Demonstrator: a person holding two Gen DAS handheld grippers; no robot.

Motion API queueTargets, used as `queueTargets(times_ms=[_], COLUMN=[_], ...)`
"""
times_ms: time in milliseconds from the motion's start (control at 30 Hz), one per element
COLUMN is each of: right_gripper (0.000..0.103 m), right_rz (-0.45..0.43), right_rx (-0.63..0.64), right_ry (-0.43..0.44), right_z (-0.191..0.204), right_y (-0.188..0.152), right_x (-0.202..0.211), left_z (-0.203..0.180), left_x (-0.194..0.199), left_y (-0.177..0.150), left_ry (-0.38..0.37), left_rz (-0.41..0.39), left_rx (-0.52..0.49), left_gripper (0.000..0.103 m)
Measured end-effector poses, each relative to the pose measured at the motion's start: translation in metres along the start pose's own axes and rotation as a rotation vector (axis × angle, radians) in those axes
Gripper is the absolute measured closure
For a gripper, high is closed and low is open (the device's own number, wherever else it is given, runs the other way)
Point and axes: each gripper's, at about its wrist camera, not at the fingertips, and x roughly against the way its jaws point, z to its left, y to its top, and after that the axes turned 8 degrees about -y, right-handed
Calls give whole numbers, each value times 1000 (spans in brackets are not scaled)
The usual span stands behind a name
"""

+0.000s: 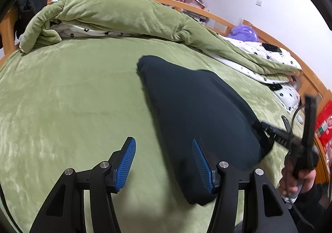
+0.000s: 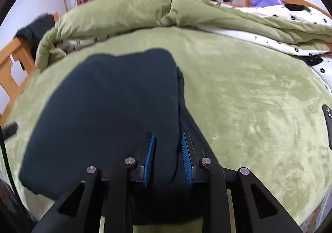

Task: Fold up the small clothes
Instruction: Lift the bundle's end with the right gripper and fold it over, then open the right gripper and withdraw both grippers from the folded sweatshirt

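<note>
- Cloth (image 2: 103, 112) that is dark blue lies on the green bed (image 2: 249, 108), folded over with 1 long edge on the right.
- The right claw (image 2: 168, 157) pinches the near edge of the cloth between its 2 blue pads (image 2: 150, 156).
- The left claw (image 1: 164, 162) is wide open and holds nothing. Its right pad (image 1: 200, 162) is over the cloth's near end.
- A green quilt (image 1: 116, 15) sits bunched up at the back of the bed.

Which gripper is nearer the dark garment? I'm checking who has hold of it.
Right. The right gripper has its blue pads closed on the dark garment's edge. The left gripper is open beside it, gripping nothing, over the green blanket.
</note>
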Motion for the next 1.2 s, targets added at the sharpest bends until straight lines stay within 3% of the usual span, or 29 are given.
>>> queueTargets(times_ms=[67, 167, 300, 367, 633, 733, 800, 967, 1100, 1200], right_gripper=[77, 76, 77, 87, 93, 88, 72, 65, 47, 45], right_rz=[-41, -31, 35, 62, 83, 79, 54, -29, -70, -101], right_rx=[-21, 8, 72, 93, 84, 68, 54, 20, 21, 26], right_ry=[28, 50, -12, -30, -91, -94, -113, -105, -103, -89], right_z=[-2, 7, 19, 16, 5, 4, 1, -5, 0, 9], right_y=[0, -3, -11, -15, -16, -14, -10, 1, 10, 13], right_x=[15, 18, -7, -16, -28, -18, -2, 57, 102, 131], left_z=[-10, -25, -31, -27, -26, -27, -28, -33, -43, -53], left_x=[-6, -20, -46, -60, -59, -45, -33, 3, 33, 56], left_y=[-7, -11, -19, -27, -30, -28, -25, -11, -1, 4], left_ry=[-18, -33, 7, 16, 13, 31, 44, 53, 86, 121], left_rz=[15, 37, 92, 148, 153, 137, 116, 52, 7, -27], left_rx=[-17, -46, -58, -65, -55, -60, -64, -57, -72, -84], left_gripper=[49, 49, 46, 46, 44, 44, 46, 46, 41, 33])
